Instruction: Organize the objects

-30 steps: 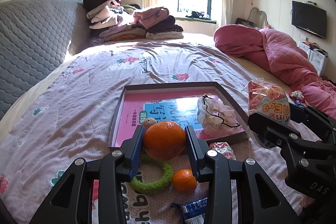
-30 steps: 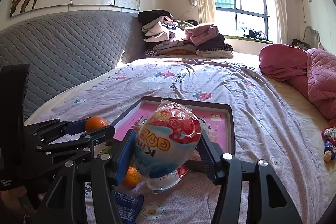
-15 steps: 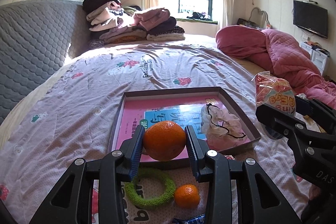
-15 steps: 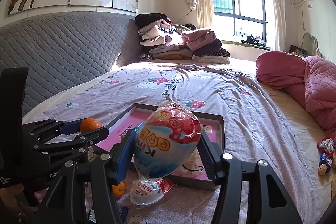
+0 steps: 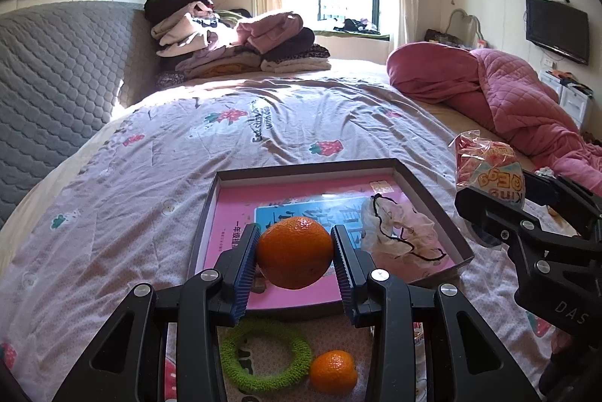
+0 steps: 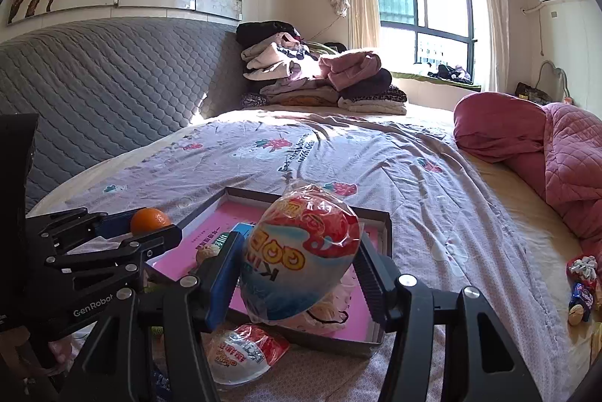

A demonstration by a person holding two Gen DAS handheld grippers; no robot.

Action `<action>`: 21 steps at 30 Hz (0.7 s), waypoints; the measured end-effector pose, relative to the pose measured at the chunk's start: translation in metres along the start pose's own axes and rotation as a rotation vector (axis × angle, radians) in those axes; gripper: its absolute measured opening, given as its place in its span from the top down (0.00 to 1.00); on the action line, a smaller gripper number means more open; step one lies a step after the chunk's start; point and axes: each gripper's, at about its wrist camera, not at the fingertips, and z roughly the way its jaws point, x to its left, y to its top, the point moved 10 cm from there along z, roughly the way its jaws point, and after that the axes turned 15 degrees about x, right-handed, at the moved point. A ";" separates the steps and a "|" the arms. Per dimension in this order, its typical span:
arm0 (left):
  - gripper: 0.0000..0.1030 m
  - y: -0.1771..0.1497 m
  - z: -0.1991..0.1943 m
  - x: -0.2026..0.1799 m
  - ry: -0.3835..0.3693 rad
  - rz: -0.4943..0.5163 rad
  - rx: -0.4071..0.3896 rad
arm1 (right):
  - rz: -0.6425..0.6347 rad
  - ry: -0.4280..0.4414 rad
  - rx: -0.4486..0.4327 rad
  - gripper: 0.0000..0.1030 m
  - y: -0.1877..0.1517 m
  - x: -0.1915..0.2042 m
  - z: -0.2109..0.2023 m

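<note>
My left gripper [image 5: 295, 253] is shut on a large orange [image 5: 294, 252] and holds it above the near edge of a shallow dark tray [image 5: 429, 193] with a pink book inside. My right gripper [image 6: 299, 270] is shut on a wrapped toy egg [image 6: 301, 255] and holds it over the tray's [image 6: 385, 225] near right part. The egg [image 5: 489, 172] and right gripper [image 5: 526, 236] show at the right of the left wrist view. The orange [image 6: 148, 219] shows at the left of the right wrist view. A pale scrunchie [image 5: 399, 232] lies in the tray.
On the bed before the tray lie a green ring [image 5: 265, 357], a small orange [image 5: 333, 370] and a second toy egg [image 6: 244, 353]. A walnut [image 6: 207, 253] sits in the tray. Candies [image 6: 581, 285] lie at the right. Folded clothes [image 6: 320, 78] and a pink quilt [image 5: 508, 89] lie farther back.
Both grippers have risen and moved forward toward the tray with their loads. The orange now hangs over the tray's near edge and the toy egg over its right side.
</note>
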 end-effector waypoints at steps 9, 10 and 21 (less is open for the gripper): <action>0.61 0.008 0.011 -0.002 0.004 0.009 0.014 | -0.011 -0.029 -0.002 0.44 0.007 -0.008 0.006; 0.61 0.009 0.012 -0.002 0.006 0.009 0.014 | -0.012 -0.030 -0.002 0.44 0.008 -0.009 0.007; 0.61 0.020 0.036 -0.001 0.014 0.012 0.039 | -0.026 -0.064 0.035 0.44 0.008 -0.019 0.033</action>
